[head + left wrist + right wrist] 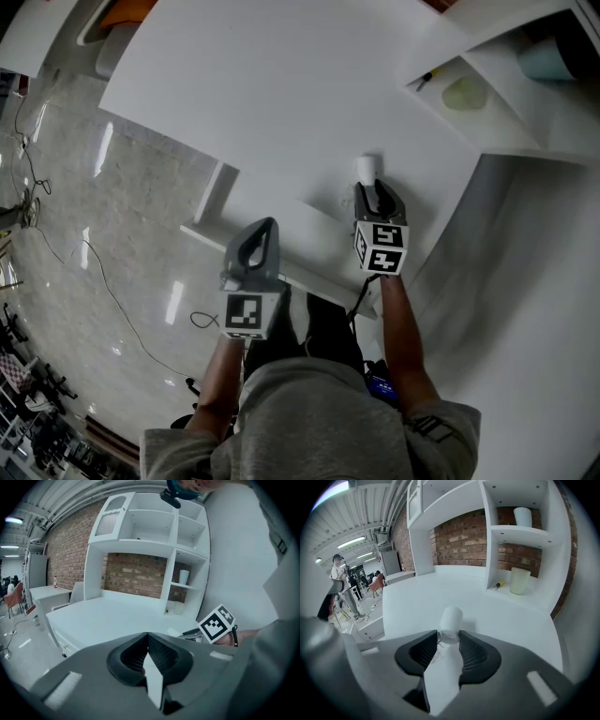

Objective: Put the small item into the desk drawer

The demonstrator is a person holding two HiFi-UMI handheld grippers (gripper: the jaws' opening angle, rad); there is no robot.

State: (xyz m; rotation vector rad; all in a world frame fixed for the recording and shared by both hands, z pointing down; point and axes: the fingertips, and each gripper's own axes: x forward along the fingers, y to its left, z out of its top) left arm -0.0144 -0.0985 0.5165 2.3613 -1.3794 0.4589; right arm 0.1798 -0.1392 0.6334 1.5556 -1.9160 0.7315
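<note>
While the left gripper (pixel 148 641) waits closed and empty, the right gripper (pixel 449 635) has its jaws clamped on the small white cylinder (pixel 451 619) (length running straight ahead) on the bench (pixel 412 603).

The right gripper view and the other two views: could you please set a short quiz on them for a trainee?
1. True or false: the left gripper has its jaws wide apart.
2. What does the right gripper have between its jaws? A) small white cylinder B) red ball C) spoon
3. What colour is the handle of the small tool beside the pale cup?
Key: 1 false; 2 A; 3 yellow.
</note>
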